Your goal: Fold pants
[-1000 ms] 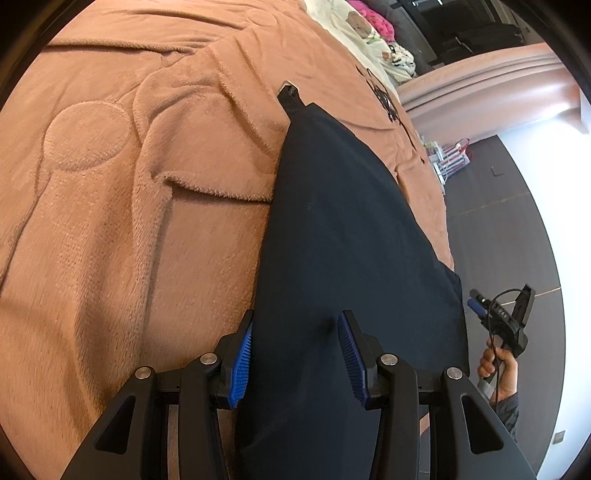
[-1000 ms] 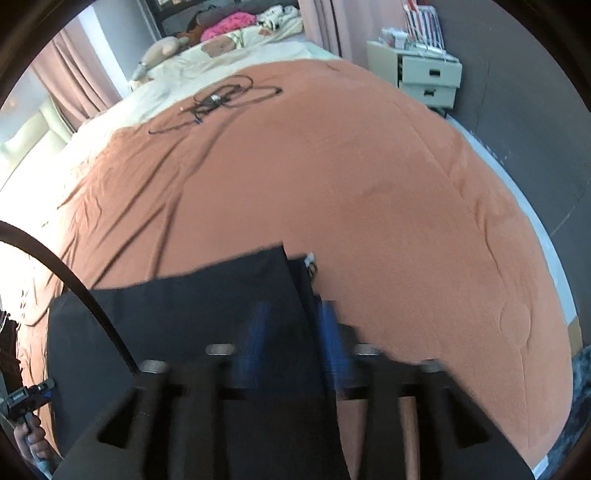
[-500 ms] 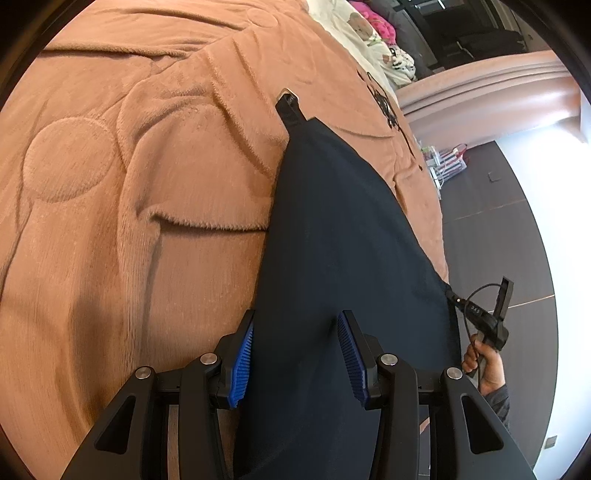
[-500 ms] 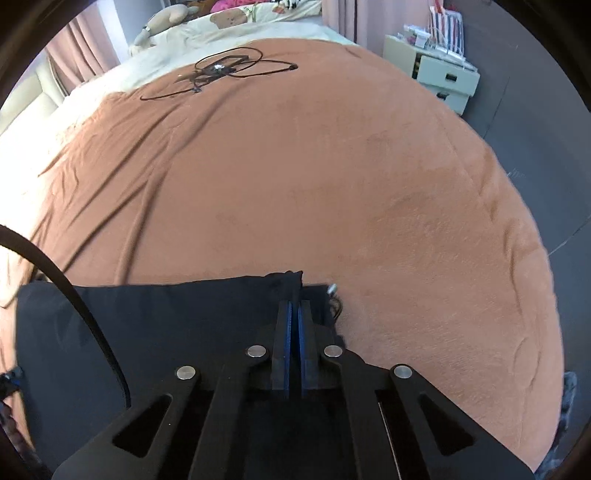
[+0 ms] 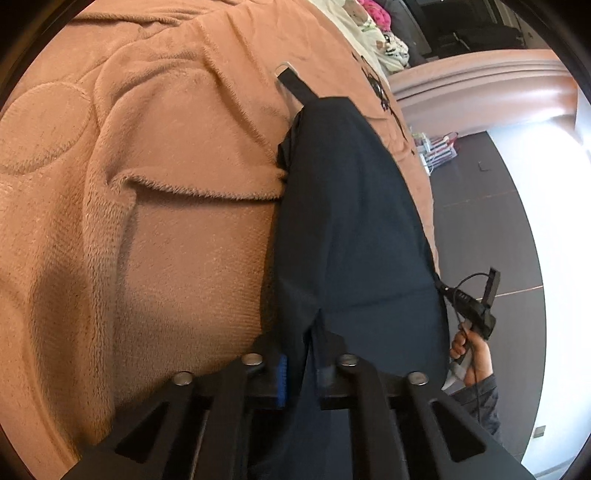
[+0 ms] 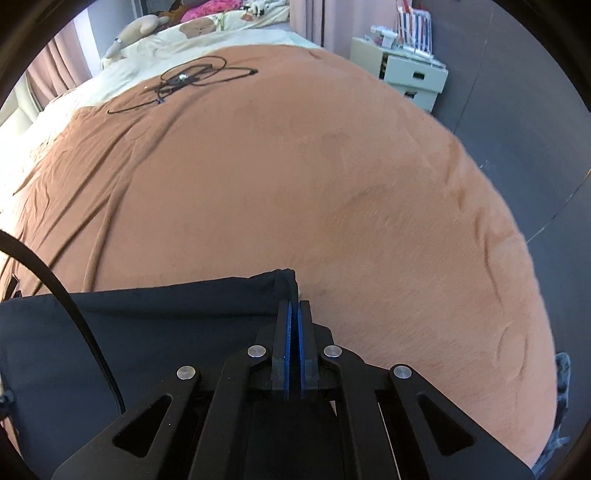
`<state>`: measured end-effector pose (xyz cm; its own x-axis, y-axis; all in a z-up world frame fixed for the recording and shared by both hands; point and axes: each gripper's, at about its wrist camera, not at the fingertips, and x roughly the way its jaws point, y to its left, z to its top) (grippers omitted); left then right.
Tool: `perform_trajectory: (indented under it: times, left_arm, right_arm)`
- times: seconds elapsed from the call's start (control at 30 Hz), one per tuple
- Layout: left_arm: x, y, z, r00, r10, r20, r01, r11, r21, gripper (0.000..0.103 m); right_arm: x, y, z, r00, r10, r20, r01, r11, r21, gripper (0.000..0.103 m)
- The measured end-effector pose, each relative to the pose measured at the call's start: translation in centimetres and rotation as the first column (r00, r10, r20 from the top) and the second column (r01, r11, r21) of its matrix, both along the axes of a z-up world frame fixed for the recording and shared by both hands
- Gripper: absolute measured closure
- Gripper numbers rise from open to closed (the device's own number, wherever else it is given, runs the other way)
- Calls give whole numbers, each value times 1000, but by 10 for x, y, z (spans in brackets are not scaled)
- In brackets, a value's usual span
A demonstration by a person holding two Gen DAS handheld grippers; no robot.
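Dark navy pants (image 5: 351,221) lie in a long strip on a tan fleece blanket (image 5: 166,184) covering a bed. At the near end, my left gripper (image 5: 301,369) is closing its jaws on a pinch of the pants' edge; the cloth puckers upward between the blue pads (image 5: 282,380). In the right wrist view the pants (image 6: 147,332) spread out to the left. My right gripper (image 6: 294,317) is shut on their far corner, low over the blanket (image 6: 332,184). A strap with a metal tip (image 5: 291,79) sticks out from the pants' far end.
A person's hand (image 5: 469,350) grips the other tool's handle at the bed's right edge, over dark floor (image 5: 491,229). Black cables (image 6: 184,79) lie far up the bed near pillows and soft toys (image 6: 199,22). A white drawer unit (image 6: 410,77) stands beside the bed.
My left jaws have gone from open around the pants to closed on them, bunching the cloth. My right gripper shut on the corner a second ago and sank toward the blanket.
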<state>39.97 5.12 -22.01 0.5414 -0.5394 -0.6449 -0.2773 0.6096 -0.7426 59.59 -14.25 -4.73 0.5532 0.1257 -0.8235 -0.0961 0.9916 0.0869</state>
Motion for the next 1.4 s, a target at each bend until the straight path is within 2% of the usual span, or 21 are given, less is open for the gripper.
perform_trajectory:
  times: [0.17, 0.27, 0.3, 0.33, 0.47, 0.57, 0.67, 0.77, 0.8, 0.83, 0.93, 1.4]
  left_arm:
    - [3, -6, 14, 1000, -9, 16, 8, 998, 57, 100]
    - [3, -5, 18, 1000, 1, 13, -1, 998, 63, 100]
    - [3, -3, 19, 1000, 4, 9, -5, 998, 65, 100]
    - [2, -2, 18, 1000, 6, 8, -7, 998, 65, 100]
    - [3, -4, 24, 1000, -2, 2, 1, 995, 97, 100]
    - [4, -5, 28, 1000, -8, 4, 8, 994, 112, 100]
    - [5, -4, 31, 1000, -8, 11, 6, 994, 113, 100]
    - [8, -2, 36, 1000, -3, 17, 1, 994, 112, 100]
    - [8, 1, 39, 1000, -3, 20, 1, 994, 109, 100]
    - [5, 1, 40, 1000, -3, 21, 1, 994, 110, 100]
    - [4, 8, 47, 1000, -3, 25, 0, 992, 124, 100]
    - [-7, 68, 68, 999, 30, 26, -34, 984, 175, 100]
  right_arm:
    - [-11, -16, 16, 1000, -17, 5, 17, 998, 59, 92]
    - [-30, -32, 24, 1000, -17, 18, 15, 995, 97, 66]
    - [-36, -38, 26, 1000, -17, 24, 15, 994, 110, 49]
    - [-43, -44, 27, 999, -15, 29, 11, 992, 124, 40]
    - [-66, -67, 17, 999, 38, -34, -31, 980, 199, 40]
    - [-77, -76, -1, 991, 78, -111, -57, 982, 180, 40]
    - [-88, -83, -16, 985, 93, -144, -65, 980, 189, 40]
    - [-97, -88, -24, 985, 96, -146, -60, 971, 233, 40]
    - [-99, -89, -25, 984, 102, -146, -63, 967, 249, 47]
    - [-100, -89, -26, 982, 113, -149, -69, 959, 273, 59]
    - [-105, -85, -23, 981, 131, -145, -84, 953, 291, 71]
    - [-122, -41, -32, 972, 184, -142, -130, 936, 326, 72]
